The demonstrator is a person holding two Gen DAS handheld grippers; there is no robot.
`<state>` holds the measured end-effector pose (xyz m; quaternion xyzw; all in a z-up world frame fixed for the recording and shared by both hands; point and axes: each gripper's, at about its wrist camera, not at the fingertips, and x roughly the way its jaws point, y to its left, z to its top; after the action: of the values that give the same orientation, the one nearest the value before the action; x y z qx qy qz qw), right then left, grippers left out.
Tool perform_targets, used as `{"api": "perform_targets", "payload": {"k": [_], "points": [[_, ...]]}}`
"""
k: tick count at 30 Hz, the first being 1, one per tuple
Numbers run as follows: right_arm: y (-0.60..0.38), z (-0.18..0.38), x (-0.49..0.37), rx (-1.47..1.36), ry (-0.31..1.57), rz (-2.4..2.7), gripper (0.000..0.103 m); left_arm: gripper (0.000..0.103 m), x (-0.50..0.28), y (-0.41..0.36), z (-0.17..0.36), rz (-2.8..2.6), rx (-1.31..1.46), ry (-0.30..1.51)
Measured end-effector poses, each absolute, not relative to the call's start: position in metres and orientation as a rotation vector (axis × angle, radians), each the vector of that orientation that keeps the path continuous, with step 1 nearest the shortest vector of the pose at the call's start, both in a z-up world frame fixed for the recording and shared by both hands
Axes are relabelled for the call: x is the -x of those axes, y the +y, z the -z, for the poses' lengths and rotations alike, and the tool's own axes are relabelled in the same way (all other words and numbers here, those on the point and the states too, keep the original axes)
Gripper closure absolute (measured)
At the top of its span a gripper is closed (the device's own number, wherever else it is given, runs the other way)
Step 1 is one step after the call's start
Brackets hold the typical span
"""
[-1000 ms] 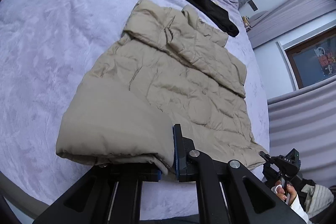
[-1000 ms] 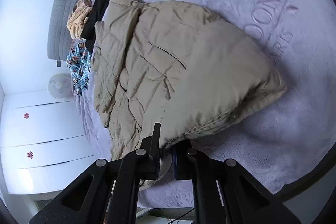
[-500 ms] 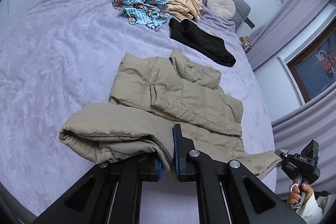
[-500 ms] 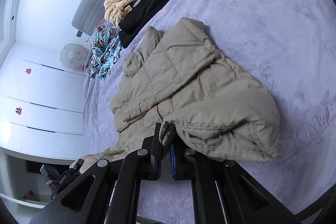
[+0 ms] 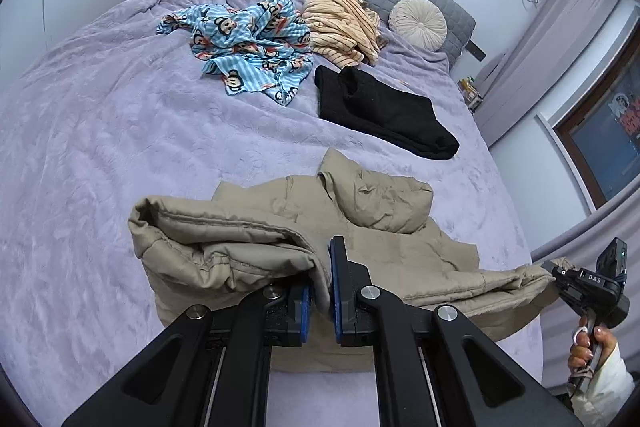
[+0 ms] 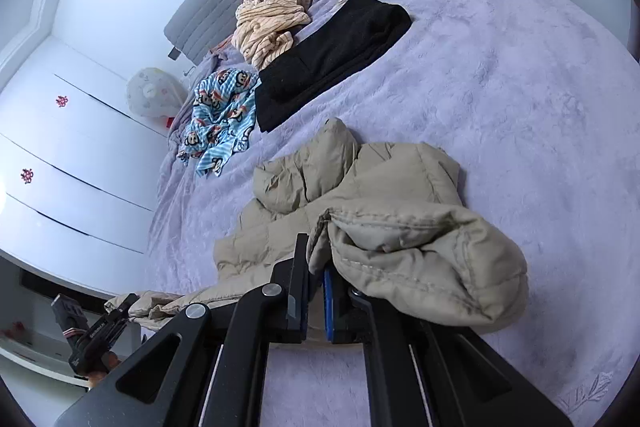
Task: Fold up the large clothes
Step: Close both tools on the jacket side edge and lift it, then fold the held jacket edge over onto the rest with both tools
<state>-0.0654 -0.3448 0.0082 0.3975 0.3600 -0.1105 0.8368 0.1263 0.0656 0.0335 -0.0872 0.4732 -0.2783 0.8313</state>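
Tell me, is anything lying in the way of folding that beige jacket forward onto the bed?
Nothing visible. The left gripper and right gripper are each shut on the beige jacket. The purple blanket right beyond it is bare; the black garment lies farther up the bed, apart from the jacket.

jacket (image 5: 384, 223) on bed (image 5: 100, 131) (other clothes (image 5: 376, 107) behind it).

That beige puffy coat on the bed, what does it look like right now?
The beige puffer jacket is quilted and padded, of smooth matte fabric with stitched seams. It lies crumpled on the purple bedspread, its near edge lifted and bunched. The left gripper pinches one end of that edge, the right gripper the other. Its far end rests puffed up near a black garment.
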Motion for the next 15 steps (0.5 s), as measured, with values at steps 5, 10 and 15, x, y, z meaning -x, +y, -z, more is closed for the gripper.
{"api": "perform_targets", "payload": {"k": [5,10,15], "points": [[-0.361,-0.004,0.017,-0.799,0.774,0.267,0.097,0.093,-0.178,0.043,-0.016,0.59,0.166,1.016],[-0.378,0.017,-0.027,-0.765,0.815,0.285,0.097,0.093,-0.222,0.017,0.021,0.57,0.112,1.032],[-0.399,0.062,-0.066,-0.752,0.878,0.329,0.097,0.093,-0.256,-0.018,0.079,0.547,0.022,1.058]]}}
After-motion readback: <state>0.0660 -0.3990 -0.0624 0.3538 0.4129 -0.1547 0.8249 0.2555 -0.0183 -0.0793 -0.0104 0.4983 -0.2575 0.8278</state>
